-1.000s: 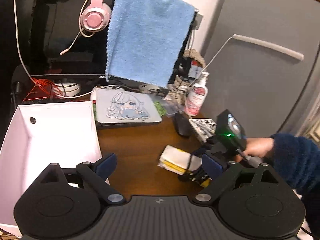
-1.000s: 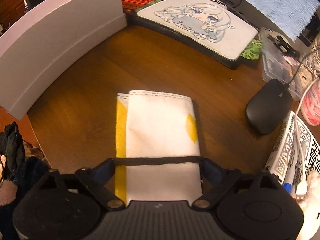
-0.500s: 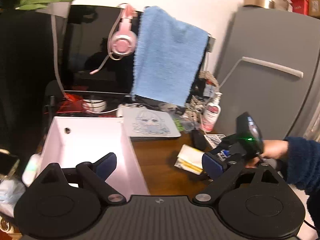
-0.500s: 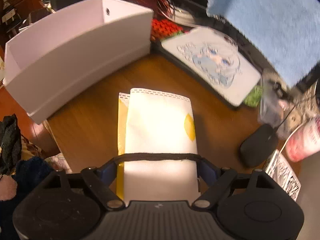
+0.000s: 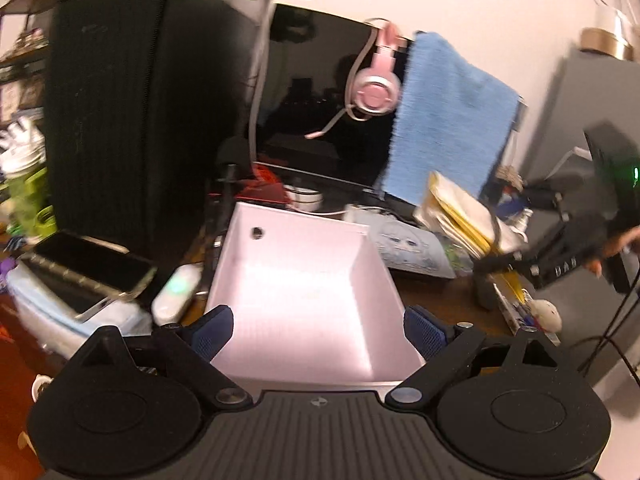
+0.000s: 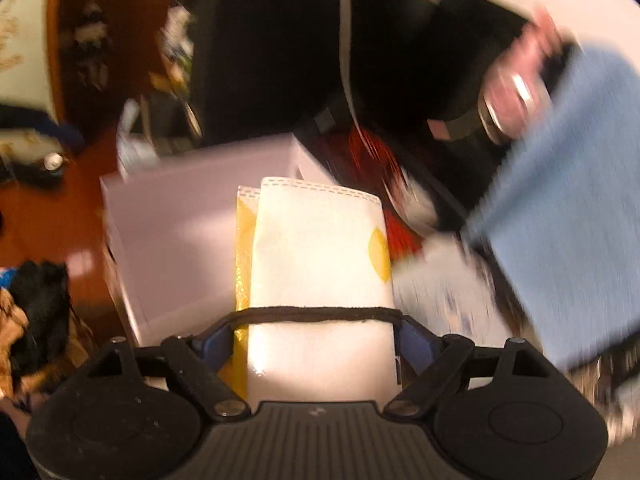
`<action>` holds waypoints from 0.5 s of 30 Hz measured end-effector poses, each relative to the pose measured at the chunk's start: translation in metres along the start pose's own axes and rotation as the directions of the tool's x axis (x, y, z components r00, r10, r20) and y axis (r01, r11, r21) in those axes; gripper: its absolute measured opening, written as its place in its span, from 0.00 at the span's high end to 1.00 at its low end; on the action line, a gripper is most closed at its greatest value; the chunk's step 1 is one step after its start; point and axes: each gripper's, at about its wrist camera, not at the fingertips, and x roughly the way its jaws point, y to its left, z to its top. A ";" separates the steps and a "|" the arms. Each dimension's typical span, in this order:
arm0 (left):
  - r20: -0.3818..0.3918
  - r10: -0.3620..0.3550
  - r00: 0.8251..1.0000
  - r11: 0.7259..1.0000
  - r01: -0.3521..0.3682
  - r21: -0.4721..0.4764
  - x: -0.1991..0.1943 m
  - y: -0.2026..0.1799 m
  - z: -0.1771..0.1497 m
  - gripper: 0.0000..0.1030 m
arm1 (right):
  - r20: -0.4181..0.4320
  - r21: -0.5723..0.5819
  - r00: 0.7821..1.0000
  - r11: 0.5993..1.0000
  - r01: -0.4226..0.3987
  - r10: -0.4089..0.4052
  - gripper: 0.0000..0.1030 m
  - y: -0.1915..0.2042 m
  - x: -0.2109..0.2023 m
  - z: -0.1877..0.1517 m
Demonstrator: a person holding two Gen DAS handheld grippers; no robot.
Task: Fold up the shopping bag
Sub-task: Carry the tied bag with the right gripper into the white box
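The folded shopping bag (image 6: 320, 240), white with yellow patches and a black strap across its near end, is off the desk. My right gripper (image 6: 316, 340) is shut on it, gripping it across its width with a pad on each side. In the left wrist view the same bag (image 5: 460, 216) hangs tilted in the right gripper (image 5: 520, 256), above the desk and to the right of the white box (image 5: 296, 240). My left gripper (image 5: 318, 332) is open and holds nothing, hovering over the near end of that box. The box (image 6: 168, 240) also lies behind and left of the bag.
A blue towel (image 5: 452, 120) and a pink headset (image 5: 376, 88) hang on the dark monitor (image 5: 312, 92) behind the desk. An illustrated mouse pad (image 5: 408, 244) lies right of the box. A phone (image 5: 88, 268) rests on a container at the left. A grey cabinet (image 5: 592, 120) stands at the right.
The right gripper has lifted the bag off the desk and carried it toward the white box. The left gripper has swung left, so the box now sits between its fingers.
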 end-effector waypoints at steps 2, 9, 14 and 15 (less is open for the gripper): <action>-0.004 0.066 0.998 0.998 -0.066 0.007 -0.002 0.005 -0.004 0.10 | 0.002 -0.033 0.999 0.999 -0.033 0.033 0.18 0.013 0.013 0.028; 0.000 0.130 0.992 0.991 -0.130 -0.019 -0.011 0.036 -0.022 0.10 | -0.169 -0.178 0.973 0.966 -0.188 0.158 0.18 0.076 0.123 0.090; 0.019 0.176 0.984 0.984 -0.175 -0.045 -0.014 0.057 -0.030 0.10 | -0.318 -0.248 0.929 0.929 -0.274 0.189 0.18 0.102 0.197 0.088; 0.018 0.172 0.985 0.984 -0.171 -0.050 -0.012 0.061 -0.030 0.10 | -0.339 -0.256 0.921 0.923 -0.288 0.193 0.18 0.104 0.208 0.085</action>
